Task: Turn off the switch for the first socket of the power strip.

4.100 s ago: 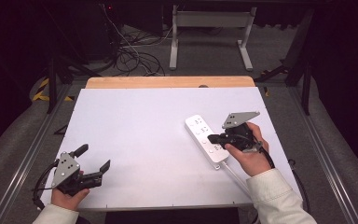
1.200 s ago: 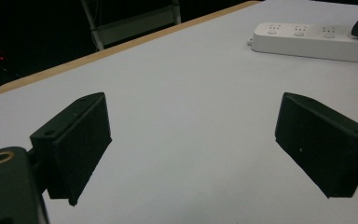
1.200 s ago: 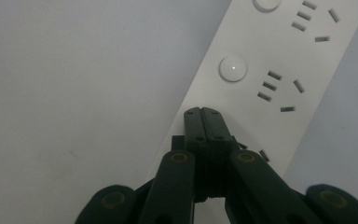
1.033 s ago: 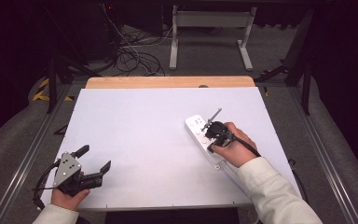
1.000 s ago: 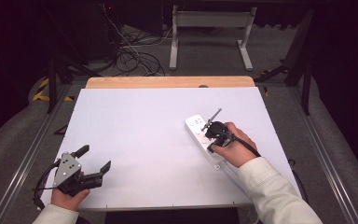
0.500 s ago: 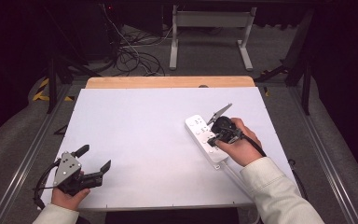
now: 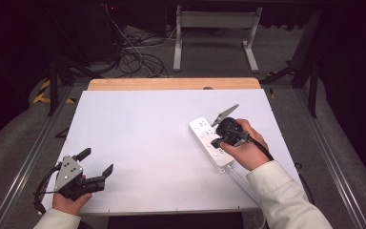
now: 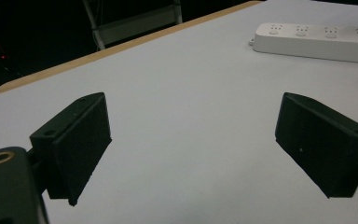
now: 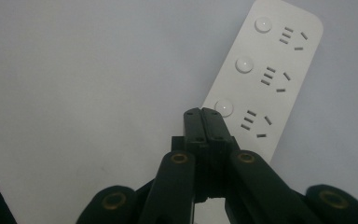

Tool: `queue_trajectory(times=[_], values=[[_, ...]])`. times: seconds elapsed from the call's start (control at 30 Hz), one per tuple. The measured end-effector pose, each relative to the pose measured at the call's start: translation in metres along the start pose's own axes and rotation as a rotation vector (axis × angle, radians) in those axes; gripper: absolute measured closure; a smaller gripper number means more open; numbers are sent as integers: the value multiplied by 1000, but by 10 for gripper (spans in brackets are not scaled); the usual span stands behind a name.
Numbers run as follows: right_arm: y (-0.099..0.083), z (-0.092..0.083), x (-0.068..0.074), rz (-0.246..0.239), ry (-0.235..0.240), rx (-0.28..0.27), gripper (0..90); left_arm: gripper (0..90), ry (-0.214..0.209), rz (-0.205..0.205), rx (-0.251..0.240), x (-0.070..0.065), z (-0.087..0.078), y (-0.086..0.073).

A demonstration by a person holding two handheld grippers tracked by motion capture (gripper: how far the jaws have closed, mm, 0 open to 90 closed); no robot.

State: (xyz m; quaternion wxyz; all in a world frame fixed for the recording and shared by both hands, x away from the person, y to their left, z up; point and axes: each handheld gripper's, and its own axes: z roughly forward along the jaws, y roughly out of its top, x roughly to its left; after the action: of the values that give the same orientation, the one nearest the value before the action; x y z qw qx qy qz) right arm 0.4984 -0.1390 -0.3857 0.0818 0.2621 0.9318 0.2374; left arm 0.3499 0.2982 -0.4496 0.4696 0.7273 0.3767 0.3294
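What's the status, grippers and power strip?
Left gripper open, idle near the table's corner. Right gripper shut, tips over power strip by a button. Nothing in the way.

Right gripper (image 7: 218, 141) turned from level to tipped steeply down over the power strip (image 7: 210, 141), grey plate (image 7: 224, 115) swung up and away, jaws brought closed with tips just above the strip's buttons, right hand (image 7: 246, 148) shifted slightly farther up the table

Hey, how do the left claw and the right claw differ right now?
The left claw is wide open; the right claw is shut with nothing between its jaws. The left claw sits near the table's front left corner, away from the power strip; the right claw is tipped down over it. Both are black and hand-held.
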Motion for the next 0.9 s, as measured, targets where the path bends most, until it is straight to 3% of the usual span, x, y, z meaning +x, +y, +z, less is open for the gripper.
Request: queue_trajectory(times=[0.23,0.47,0.5,0.6,0.7,0.9], values=[[1,-1,2,-3,0,-11,900,107,0,2,-1,0,0,0],[-1,-10,4,-11,-14,-62,900,107,1,5,-1,0,0,0],[-3,-13,4,-6,-13,-77,828,107,1,6,-1,0,0,0],[-5,-17,4,-7,-13,-94,771,107,3,6,-2,0,-1,0],[-8,-23,5,-15,-17,-139,638,107,4,5,0,0,0,0],[-14,-33,8,-8,-29,-204,488,107,5,7,0,-1,-1,0]])
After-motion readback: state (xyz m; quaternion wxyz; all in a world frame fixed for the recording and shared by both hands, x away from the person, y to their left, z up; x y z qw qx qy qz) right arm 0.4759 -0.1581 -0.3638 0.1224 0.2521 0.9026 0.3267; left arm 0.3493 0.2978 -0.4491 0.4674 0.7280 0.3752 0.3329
